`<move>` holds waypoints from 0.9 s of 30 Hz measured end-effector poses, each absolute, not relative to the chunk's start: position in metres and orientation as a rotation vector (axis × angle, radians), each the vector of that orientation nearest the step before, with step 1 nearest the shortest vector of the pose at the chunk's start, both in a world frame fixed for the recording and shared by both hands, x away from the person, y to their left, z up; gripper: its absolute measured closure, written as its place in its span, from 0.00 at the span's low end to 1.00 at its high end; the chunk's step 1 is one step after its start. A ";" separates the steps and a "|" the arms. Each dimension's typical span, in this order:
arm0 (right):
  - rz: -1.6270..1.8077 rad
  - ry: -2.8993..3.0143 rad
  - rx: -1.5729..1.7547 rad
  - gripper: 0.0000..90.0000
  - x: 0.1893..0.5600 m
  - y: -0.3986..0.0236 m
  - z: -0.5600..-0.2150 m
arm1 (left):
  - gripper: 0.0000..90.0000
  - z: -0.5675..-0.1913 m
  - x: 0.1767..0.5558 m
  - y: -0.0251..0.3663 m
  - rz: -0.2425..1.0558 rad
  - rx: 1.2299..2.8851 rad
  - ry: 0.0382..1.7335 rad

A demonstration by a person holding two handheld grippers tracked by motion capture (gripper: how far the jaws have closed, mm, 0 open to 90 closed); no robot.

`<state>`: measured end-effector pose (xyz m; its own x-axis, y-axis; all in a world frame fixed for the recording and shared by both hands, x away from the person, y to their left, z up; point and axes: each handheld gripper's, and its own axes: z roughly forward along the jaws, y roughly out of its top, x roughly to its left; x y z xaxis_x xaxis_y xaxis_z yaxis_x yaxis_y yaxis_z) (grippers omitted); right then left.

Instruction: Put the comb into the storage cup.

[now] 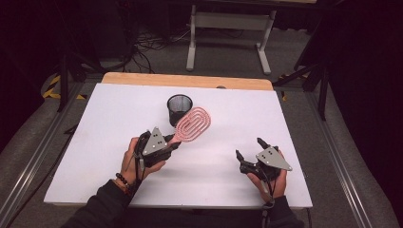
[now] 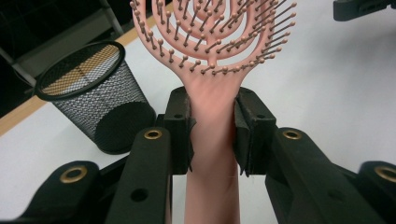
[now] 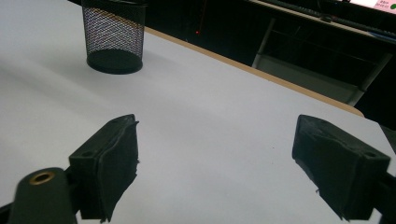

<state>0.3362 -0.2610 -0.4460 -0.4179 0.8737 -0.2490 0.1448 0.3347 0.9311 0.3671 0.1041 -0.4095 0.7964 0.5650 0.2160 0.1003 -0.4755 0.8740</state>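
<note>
Clamped on the handle of a pink vented hairbrush (image 2: 212, 135), the left gripper (image 1: 172, 142) is seen in the high view at about seven o'clock from the table's middle, carried in the person's left hand (image 1: 133, 164). In the left gripper view the two black jaws are pressed against both sides of the flat handle, just below the neck where the head begins; the pads (image 2: 180, 130) are touching the plastic with no gap to be made out. The brush is held off the white tabletop (image 1: 109, 123), its long axis lying from the gripper toward one o'clock in the high view, with the oval head pointing away from the person. The bristles, each tipped with a small ball, are turned toward the left gripper's camera. The head is seen just beside the black mesh pencil cup (image 1: 179, 108), which stands upright at about eleven o'clock from the head; whether the two touch cannot be told.

The right gripper (image 1: 249, 148) is held at about four o'clock from the table's middle, well apart from the brush. Its jaws are spread wide with nothing between them but bare tabletop.
</note>
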 end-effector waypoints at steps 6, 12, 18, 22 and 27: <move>1.140 1.799 0.903 0.17 0.337 -0.261 -0.446 | 0.78 -0.411 0.367 0.110 0.591 1.984 0.485; 1.123 1.807 0.891 0.17 0.337 -0.259 -0.446 | 0.78 -0.409 0.368 0.120 0.606 1.937 0.485; 1.122 1.807 0.887 0.17 0.337 -0.259 -0.446 | 0.78 -0.407 0.369 0.129 0.607 1.906 0.494; 1.122 1.806 0.884 0.17 0.337 -0.258 -0.445 | 0.78 -0.405 0.371 0.137 0.619 1.889 0.501; 1.121 1.810 0.881 0.17 0.337 -0.258 -0.445 | 0.78 -0.407 0.374 0.147 0.615 1.822 0.546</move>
